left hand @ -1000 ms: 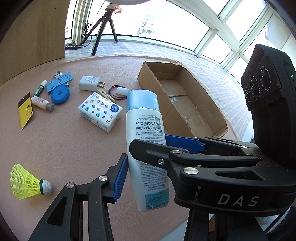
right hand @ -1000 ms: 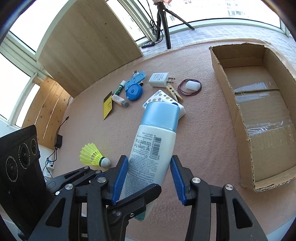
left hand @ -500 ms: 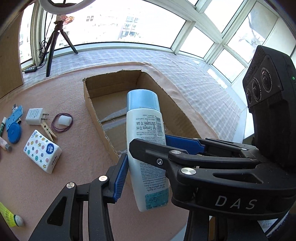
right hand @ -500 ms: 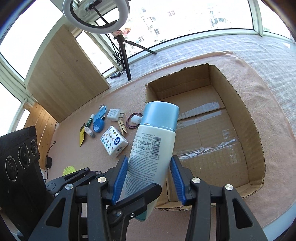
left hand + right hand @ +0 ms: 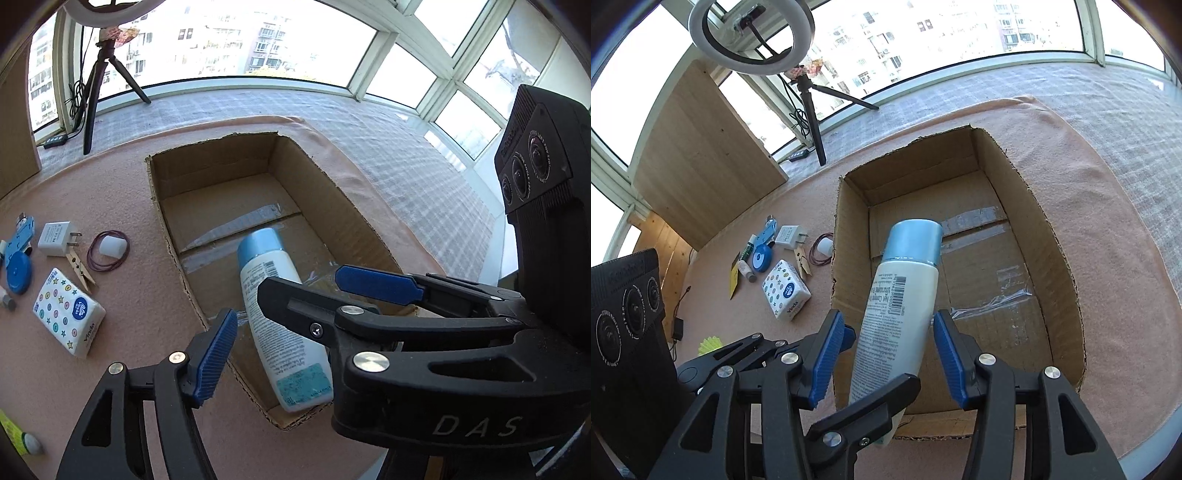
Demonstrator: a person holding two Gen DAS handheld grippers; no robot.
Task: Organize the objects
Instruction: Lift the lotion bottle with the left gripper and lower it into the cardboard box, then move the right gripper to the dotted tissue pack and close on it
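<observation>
Nearest the cameras, the left claw (image 5: 288, 314) and right claw (image 5: 890, 354) had just been opening, their blue pads clear of the white bottle (image 5: 275, 314) between them. The bottle lay tilted inside the cardboard box (image 5: 173, 236), at its near end: the release step. Beyond the box's left wall, small items, including a tissue pack (image 5: 68, 314), waited on the desk (image 5: 140, 332). Next, likely: lift both claws clear and fetch one.

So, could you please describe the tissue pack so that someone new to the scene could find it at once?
Start at the open cardboard box on the pink cloth and look to the cluster of small items on its left. The tissue pack lies nearest the camera there, just below the wooden clothespin. It is the only soft white packet, printed with coloured dots and stars and a blue logo.
</observation>
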